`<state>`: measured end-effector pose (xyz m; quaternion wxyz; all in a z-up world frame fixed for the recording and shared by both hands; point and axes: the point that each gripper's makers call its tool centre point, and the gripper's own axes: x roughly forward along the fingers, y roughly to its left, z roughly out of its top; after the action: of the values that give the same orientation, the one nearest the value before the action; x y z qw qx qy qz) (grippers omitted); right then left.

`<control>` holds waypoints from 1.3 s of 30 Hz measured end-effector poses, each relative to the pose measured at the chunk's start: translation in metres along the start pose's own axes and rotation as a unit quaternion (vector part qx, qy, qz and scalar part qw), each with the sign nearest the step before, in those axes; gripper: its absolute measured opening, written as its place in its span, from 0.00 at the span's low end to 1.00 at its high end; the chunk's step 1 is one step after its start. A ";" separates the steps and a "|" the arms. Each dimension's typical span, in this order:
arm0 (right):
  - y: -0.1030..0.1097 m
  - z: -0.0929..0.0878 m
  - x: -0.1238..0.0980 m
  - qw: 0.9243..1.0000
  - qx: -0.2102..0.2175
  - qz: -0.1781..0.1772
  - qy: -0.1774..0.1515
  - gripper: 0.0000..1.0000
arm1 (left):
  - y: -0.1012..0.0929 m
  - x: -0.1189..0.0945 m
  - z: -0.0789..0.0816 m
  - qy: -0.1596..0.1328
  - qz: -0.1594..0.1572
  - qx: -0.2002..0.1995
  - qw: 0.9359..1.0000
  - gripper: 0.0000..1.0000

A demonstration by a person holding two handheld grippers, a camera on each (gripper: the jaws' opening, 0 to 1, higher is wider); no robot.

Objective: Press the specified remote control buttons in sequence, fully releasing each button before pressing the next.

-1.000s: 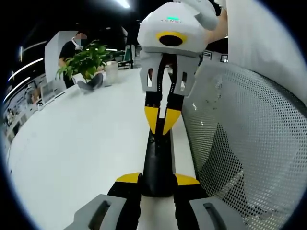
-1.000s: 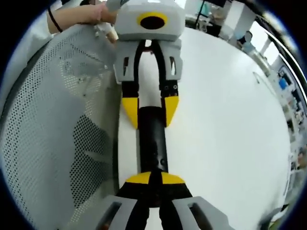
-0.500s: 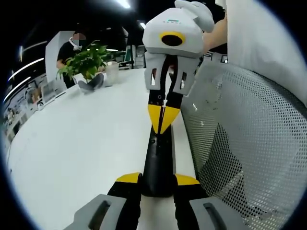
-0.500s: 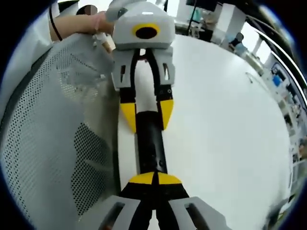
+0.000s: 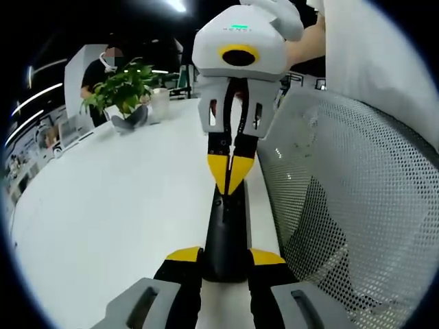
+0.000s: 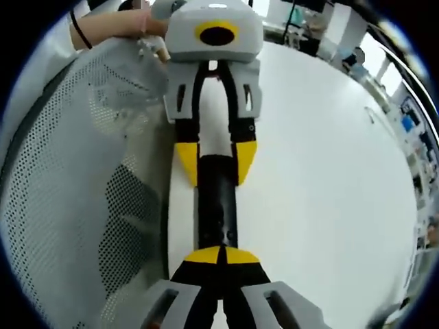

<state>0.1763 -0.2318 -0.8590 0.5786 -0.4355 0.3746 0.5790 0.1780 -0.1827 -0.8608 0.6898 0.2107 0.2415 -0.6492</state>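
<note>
In the left gripper view, the left tool (image 5: 225, 264) holds the near end of the black remote control (image 5: 226, 233) between its yellow-tipped jaws, one jaw on each long side. The remote control extends straight forward from this tool, lying on or just above the white bench (image 5: 116, 205); contact with the bench cannot be confirmed. This side grip appears intended to steady the body while leaving the button face clear. The right tool (image 5: 232, 179) enters from the far end with its jaws drawn together into a single yellow point, which sits on or just over the forward part of the button face; a closed tip suits pressing one button without touching its neighbours. Whether a button is depressed cannot be determined. A mesh chair back (image 5: 343, 205) stands just beside the remote control on one side, and a potted plant (image 5: 123, 89) stands well beyond the tools. In the right gripper view, the right tool (image 6: 221, 255) shows its jaws closed tip to tip over the near part of the remote control (image 6: 218, 205). At the far end, the left tool (image 6: 216, 163) straddles the remote control with its jaws on either side. The bench (image 6: 322, 171) lies to one side and the mesh chair back (image 6: 75, 171) to the other.
</note>
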 end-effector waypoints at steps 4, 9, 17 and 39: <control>-0.001 0.000 -0.001 1.000 0.022 0.004 -0.010 0.00 | 0.000 0.000 0.000 0.000 0.000 0.000 1.000 0.25; -0.002 -0.002 -0.005 0.997 0.063 0.021 -0.040 0.00 | 0.000 0.000 0.000 -0.001 0.001 -0.001 1.000 0.25; 0.002 -0.010 -0.008 0.996 0.069 0.033 -0.037 0.00 | 0.000 0.000 0.000 -0.002 0.000 -0.002 1.000 0.25; 0.001 -0.011 -0.007 0.997 0.061 0.025 -0.040 0.00 | 0.000 0.000 0.000 -0.003 0.001 -0.001 1.000 0.25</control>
<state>0.1754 -0.2446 -0.8558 0.6041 -0.3663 0.3962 0.5864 0.1780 -0.1825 -0.8608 0.6916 0.2081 0.2402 -0.6487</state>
